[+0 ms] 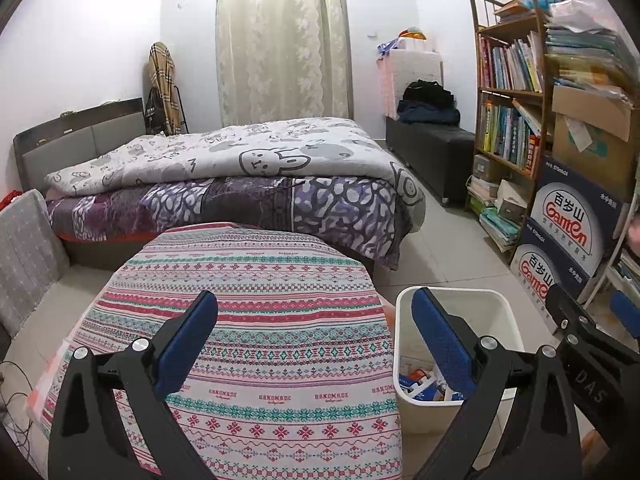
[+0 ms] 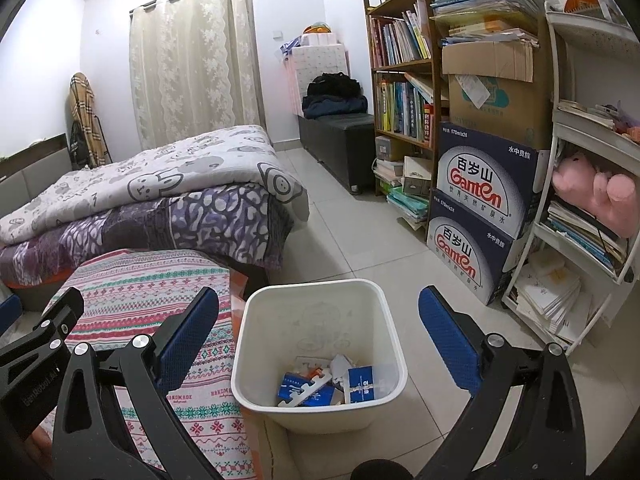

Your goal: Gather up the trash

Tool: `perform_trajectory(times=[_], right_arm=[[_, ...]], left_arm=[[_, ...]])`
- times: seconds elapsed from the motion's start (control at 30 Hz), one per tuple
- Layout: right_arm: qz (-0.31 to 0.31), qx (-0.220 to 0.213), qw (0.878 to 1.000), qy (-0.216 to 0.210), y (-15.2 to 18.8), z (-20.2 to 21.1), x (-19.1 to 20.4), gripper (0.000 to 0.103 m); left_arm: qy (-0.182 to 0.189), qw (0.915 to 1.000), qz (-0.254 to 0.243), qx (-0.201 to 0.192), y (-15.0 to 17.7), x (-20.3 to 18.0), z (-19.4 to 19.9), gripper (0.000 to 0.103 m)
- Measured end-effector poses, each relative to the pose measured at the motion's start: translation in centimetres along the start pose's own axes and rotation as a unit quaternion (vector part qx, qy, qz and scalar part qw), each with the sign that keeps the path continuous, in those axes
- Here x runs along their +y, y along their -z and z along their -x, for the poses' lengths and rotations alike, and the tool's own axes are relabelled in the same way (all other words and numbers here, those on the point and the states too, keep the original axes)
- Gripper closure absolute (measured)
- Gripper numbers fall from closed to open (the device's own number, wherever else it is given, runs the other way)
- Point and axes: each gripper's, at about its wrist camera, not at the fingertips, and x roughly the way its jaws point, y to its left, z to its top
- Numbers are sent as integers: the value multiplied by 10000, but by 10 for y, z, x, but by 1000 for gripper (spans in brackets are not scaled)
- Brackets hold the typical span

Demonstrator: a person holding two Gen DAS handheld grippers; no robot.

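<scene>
Over the white bin [image 2: 316,360], the right hand-held gripper [image 2: 318,344] hangs w/ jaws spread wide, nothing held; the bin on the floor holds blue cartons [image 2: 360,384], a white plastic strip & paper scraps. Left hand-held gripper [image 1: 314,344] likewise gapes empty above the patterned counter cloth [image 1: 256,320], bin just beside it. Only the right view shows the pink plush [image 2: 592,192] on the white shelf rack [image 2: 592,132].

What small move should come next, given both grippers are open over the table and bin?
Probably pan the left gripper across the patterned tablecloth to look for leftovers: both grippers are open and empty, no trash shows on the cloth, and the white bin already holds blue cartons.
</scene>
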Motion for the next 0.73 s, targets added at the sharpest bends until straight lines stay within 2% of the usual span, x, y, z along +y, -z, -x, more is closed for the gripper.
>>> perform_trajectory(times=[0.73], right_arm=[[-11,27,10000,15,4,-1,-3,7]], left_arm=[[22,9998,134,171,2,1,-4,8]])
